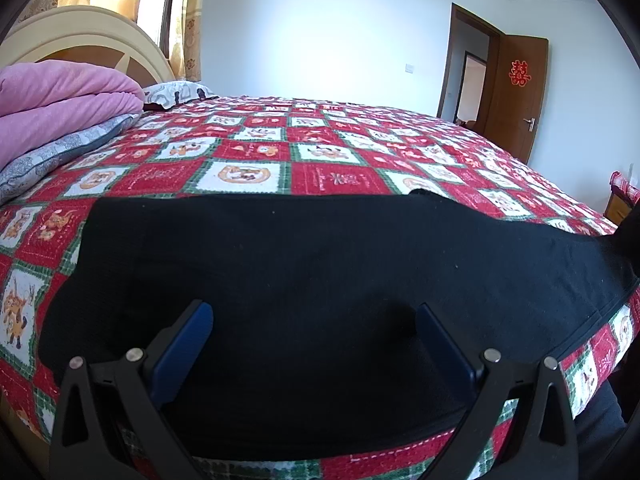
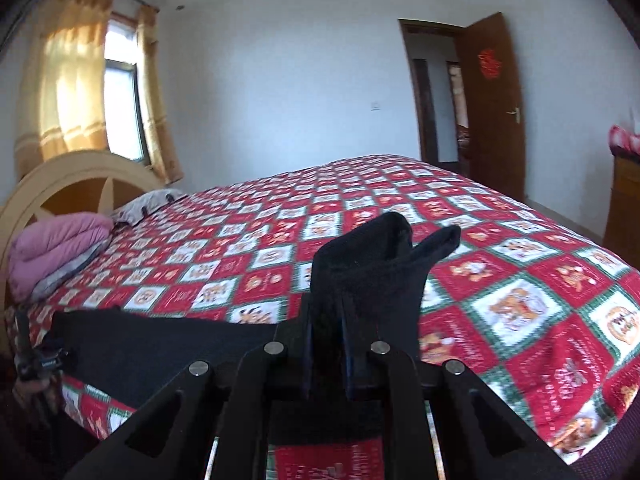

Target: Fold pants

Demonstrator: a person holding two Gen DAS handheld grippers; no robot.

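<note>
Pants (image 1: 320,280) are lying flat across the near edge of the bed w/ the red-and-white patchwork bedspread (image 1: 280,148), black fabric spreading left to right in your left wrist view. Your left gripper (image 1: 314,320) is hovering over that fabric w/ its blue fingers (image 1: 188,344) standing wide apart, nothing pinched btwn them. Pink folded blanket (image 1: 60,100) is sitting at the headboard end, well apart from the pants.

Right wrist view: your right gripper (image 2: 326,344) is clamping a bunch of the pants (image 2: 360,264), jaws nearly together on the cloth (this frame is a bit blurred). That pinched end is sticking up above the bedspread (image 2: 520,300), while the rest is lying flat at lower left. Brown door (image 2: 492,112) is standing open in the far wall.
</note>
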